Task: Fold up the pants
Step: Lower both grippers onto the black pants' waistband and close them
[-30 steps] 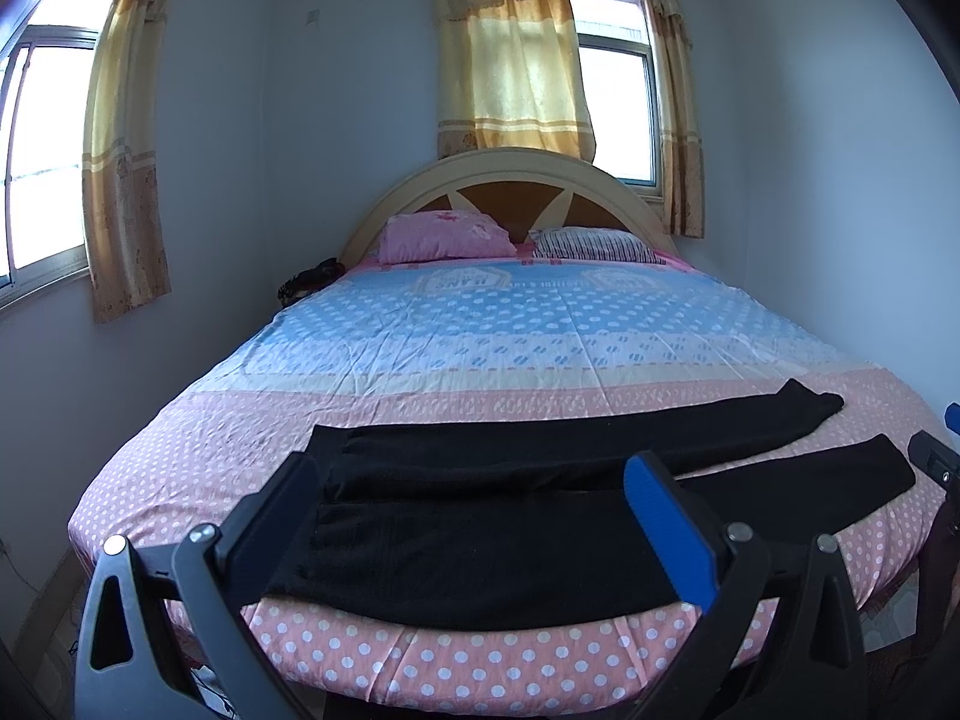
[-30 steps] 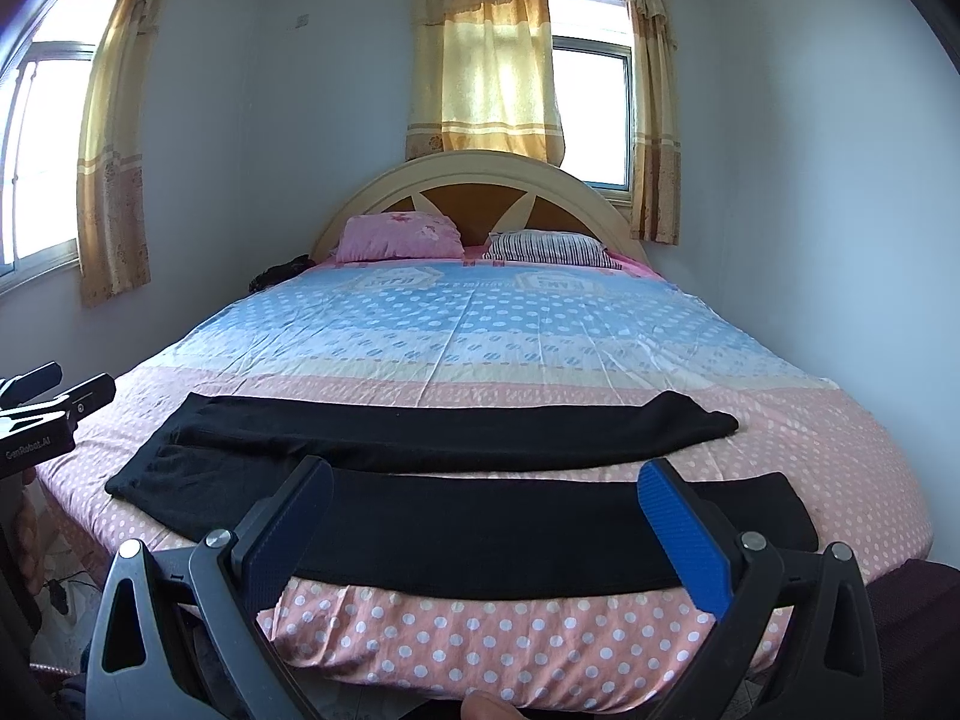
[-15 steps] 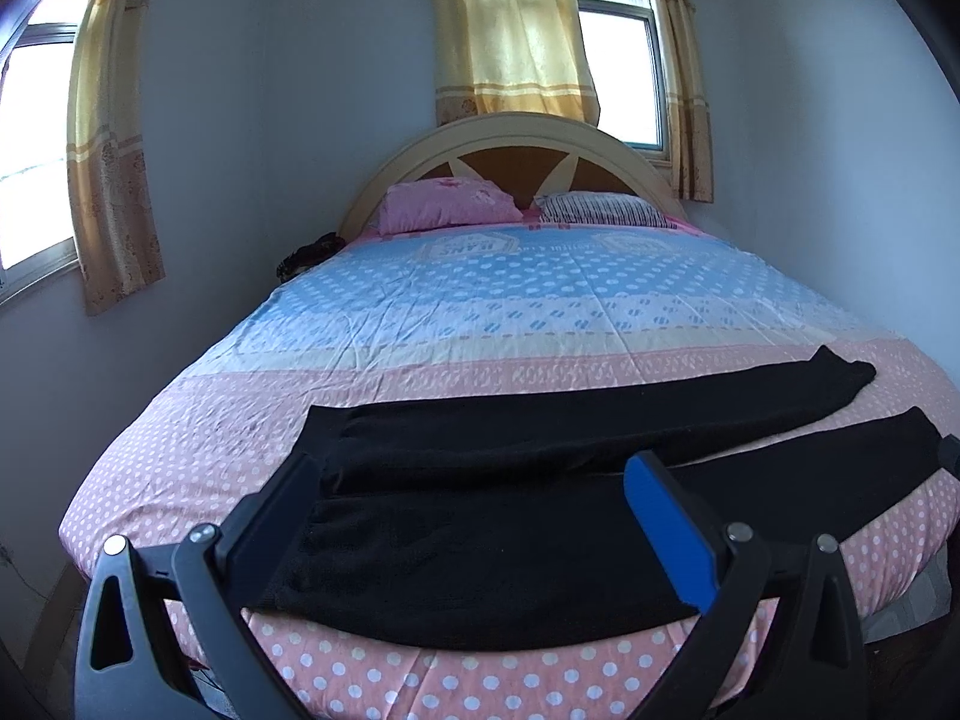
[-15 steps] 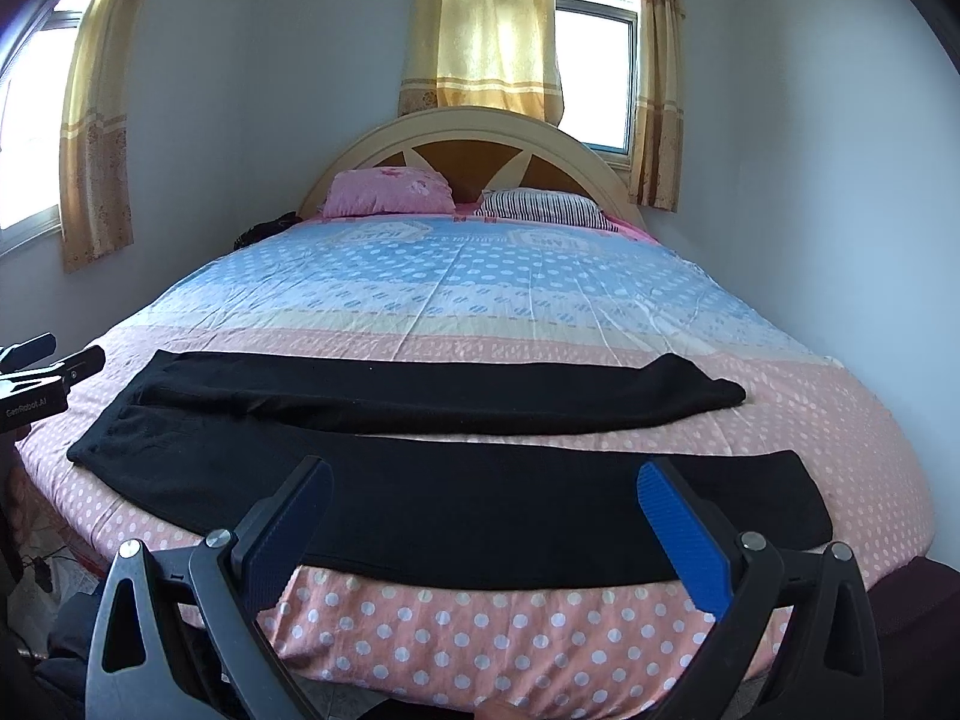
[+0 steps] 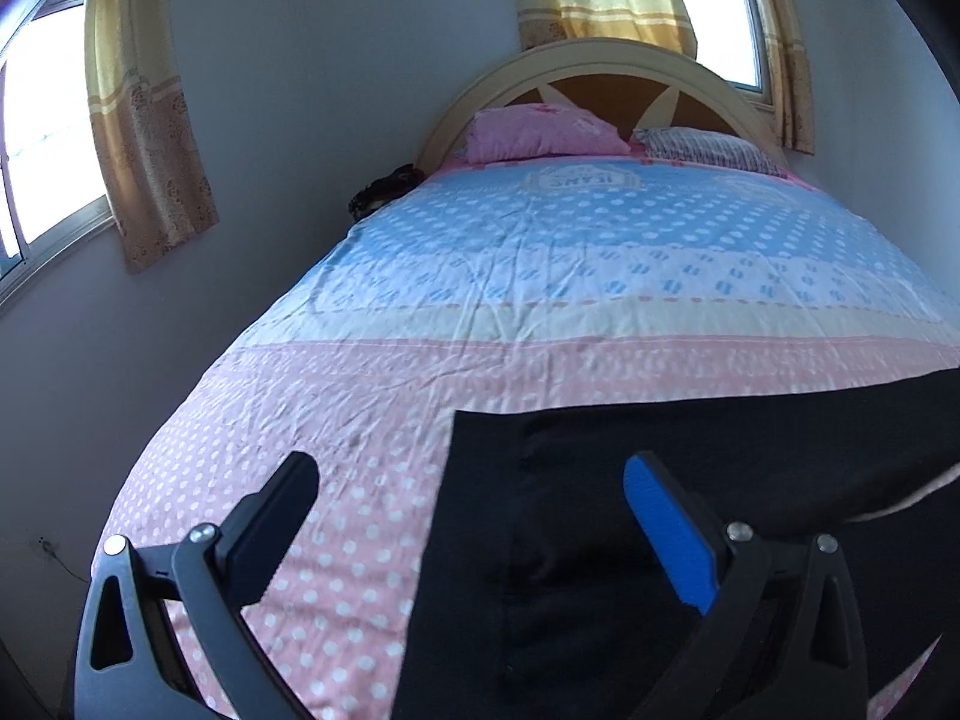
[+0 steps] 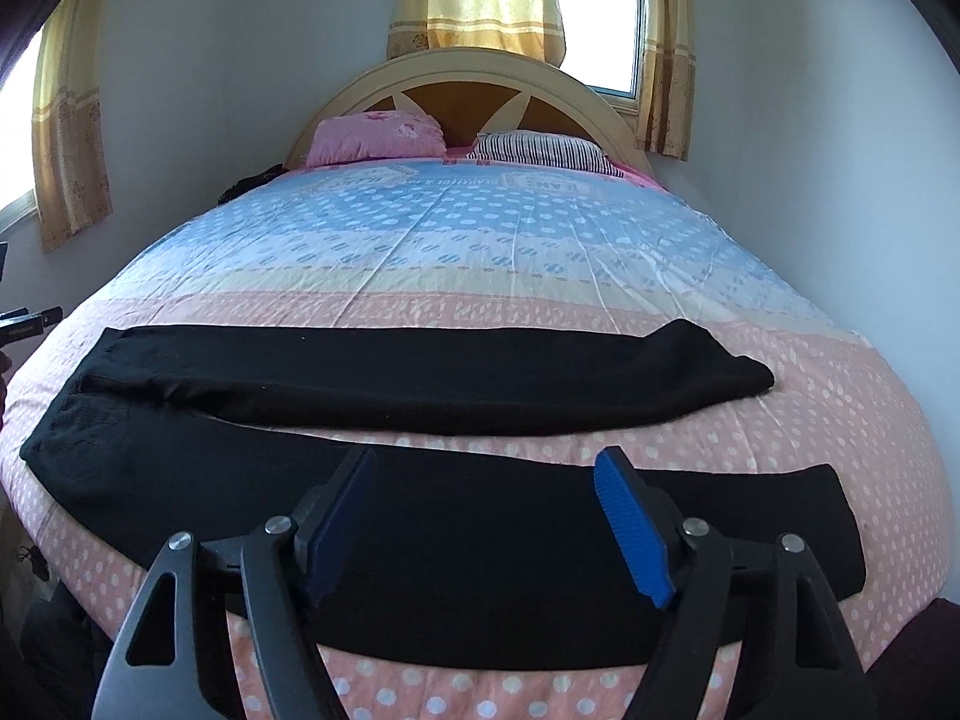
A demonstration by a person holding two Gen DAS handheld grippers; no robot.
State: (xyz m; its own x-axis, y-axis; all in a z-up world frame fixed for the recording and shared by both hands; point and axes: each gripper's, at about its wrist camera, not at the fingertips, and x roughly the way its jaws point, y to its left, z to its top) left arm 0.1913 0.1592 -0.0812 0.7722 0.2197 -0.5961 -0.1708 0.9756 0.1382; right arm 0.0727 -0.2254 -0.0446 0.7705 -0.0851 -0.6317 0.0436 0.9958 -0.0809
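Black pants (image 6: 420,384) lie flat across the foot of the bed (image 6: 480,300), waist at the left, both legs stretching right with a strip of sheet between them. My right gripper (image 6: 486,480) hovers over the middle of the near leg; its jaws are closing with only air between the blue pads. In the left wrist view the waist end of the pants (image 5: 600,480) fills the lower right. My left gripper (image 5: 468,486) stands open above the waist's left edge, one finger over the pink sheet, the other over black cloth.
A pink pillow (image 6: 375,135) and a striped pillow (image 6: 540,150) rest against the arched headboard (image 6: 462,75). Curtained windows sit behind and to the left. A dark bundle (image 5: 384,192) lies at the bed's far left corner. Walls run close along both sides.
Both grippers have come down and forward toward the bed. The left one swung left to the waist edge. The right gripper's jaws have narrowed.
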